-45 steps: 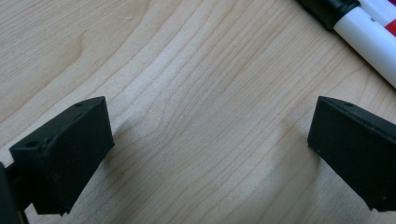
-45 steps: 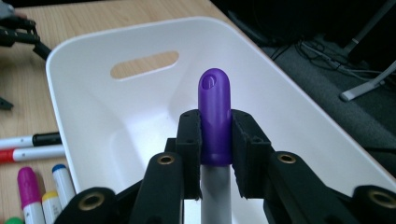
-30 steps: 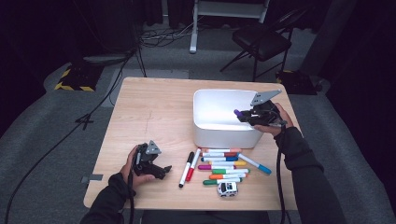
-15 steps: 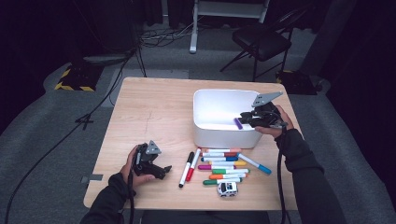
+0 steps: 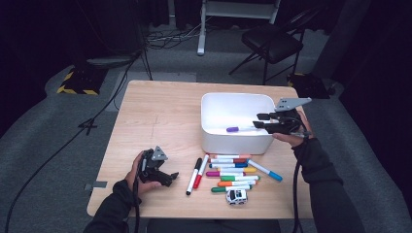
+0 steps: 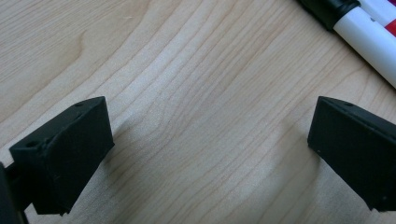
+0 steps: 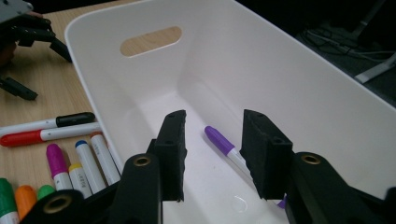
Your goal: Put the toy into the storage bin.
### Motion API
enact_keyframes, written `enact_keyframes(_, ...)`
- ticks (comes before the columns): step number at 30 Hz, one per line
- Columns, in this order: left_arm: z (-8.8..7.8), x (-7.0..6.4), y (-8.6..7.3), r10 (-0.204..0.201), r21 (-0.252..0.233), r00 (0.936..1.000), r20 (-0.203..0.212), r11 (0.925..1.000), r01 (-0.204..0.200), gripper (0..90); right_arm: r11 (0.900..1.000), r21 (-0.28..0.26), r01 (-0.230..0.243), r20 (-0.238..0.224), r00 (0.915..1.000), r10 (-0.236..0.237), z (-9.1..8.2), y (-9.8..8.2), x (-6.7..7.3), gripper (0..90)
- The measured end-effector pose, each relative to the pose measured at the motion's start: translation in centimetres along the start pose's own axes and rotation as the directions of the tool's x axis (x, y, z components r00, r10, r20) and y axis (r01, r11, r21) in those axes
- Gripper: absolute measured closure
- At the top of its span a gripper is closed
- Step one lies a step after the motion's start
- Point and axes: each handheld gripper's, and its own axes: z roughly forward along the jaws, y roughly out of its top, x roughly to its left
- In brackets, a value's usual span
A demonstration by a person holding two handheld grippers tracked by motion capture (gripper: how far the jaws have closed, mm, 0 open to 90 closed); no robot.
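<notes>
High view overlooks table [image 5: 160, 116]; gripper views close, share markers [image 5: 233, 172].

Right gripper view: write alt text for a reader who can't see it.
A purple-capped marker lies on the floor of a white bin, seen between the right gripper's two black jaws, which have just been opening and stand apart from it. Left of the bin, more coloured markers lie on the wooden table, with the left gripper at the top left corner.
</notes>
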Motion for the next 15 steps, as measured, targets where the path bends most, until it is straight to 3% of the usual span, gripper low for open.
enact_keyframes(5,0.0,0.0,0.0,0.000,0.000,1.0000,0.000,1.0000,0.000,0.2,0.997,-0.082,0.001,0.011,0.9999,-0.001,-2.9,-1.4,0.7,59.6)
enact_keyframes(9,0.0,0.0,0.0,0.000,0.000,1.0000,0.000,1.0000,0.000,0.2,0.995,-0.098,0.035,0.033,0.9990,-0.031,-4.5,-3.1,1.6,59.3)
enact_keyframes(13,0.0,0.0,0.0,-0.001,0.000,1.0000,0.001,1.0000,0.001,0.2,0.991,-0.128,0.030,0.026,0.9993,-0.027,-5.5,-5.1,2.5,59.4)
enact_keyframes(15,0.0,0.0,0.0,0.000,0.000,1.0000,0.000,1.0000,0.000,0.2,0.993,-0.115,0.033,0.019,0.9993,-0.031,-5.7,-6.3,3.1,59.4)
